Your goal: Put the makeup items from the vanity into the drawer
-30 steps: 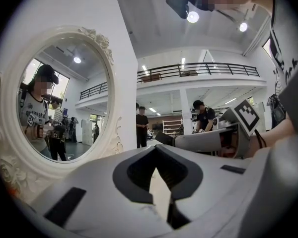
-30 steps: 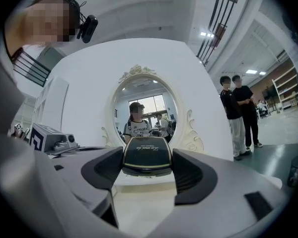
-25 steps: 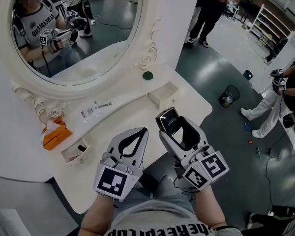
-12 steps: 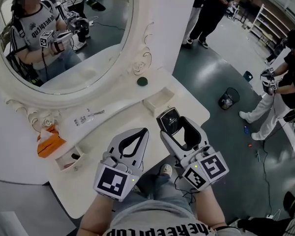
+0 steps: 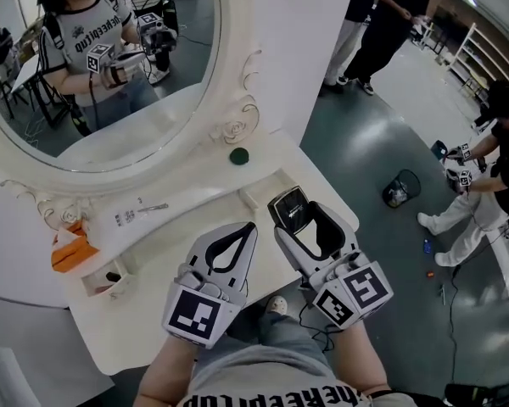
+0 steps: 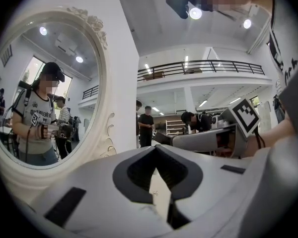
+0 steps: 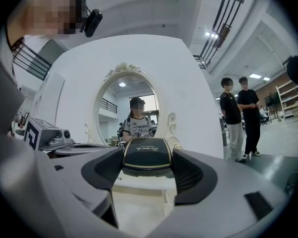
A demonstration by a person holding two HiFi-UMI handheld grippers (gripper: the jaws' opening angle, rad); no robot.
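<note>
My right gripper (image 5: 295, 217) is shut on a black compact (image 5: 288, 209) with a gold edge, held over the front edge of the white vanity (image 5: 182, 253). In the right gripper view the compact (image 7: 147, 155) sits squarely between the two jaws. My left gripper (image 5: 250, 226) hangs beside it, jaws shut with nothing between them, and its closed tips (image 6: 155, 148) face the mirror. A small open drawer (image 5: 260, 197) lies just beyond the compact. A second small drawer (image 5: 100, 277) at the left stands open with something dark inside.
On the vanity top lie a green round item (image 5: 238, 156), a thin silver item (image 5: 153, 207) and an orange pack (image 5: 67, 249). An oval mirror (image 5: 93, 66) rises behind them. Right of the vanity, the floor has a bin (image 5: 399, 189) and people standing around.
The vanity has slid left in the view as the head turned. Both grippers keep their pose, and the compact stays gripped in the right one.
</note>
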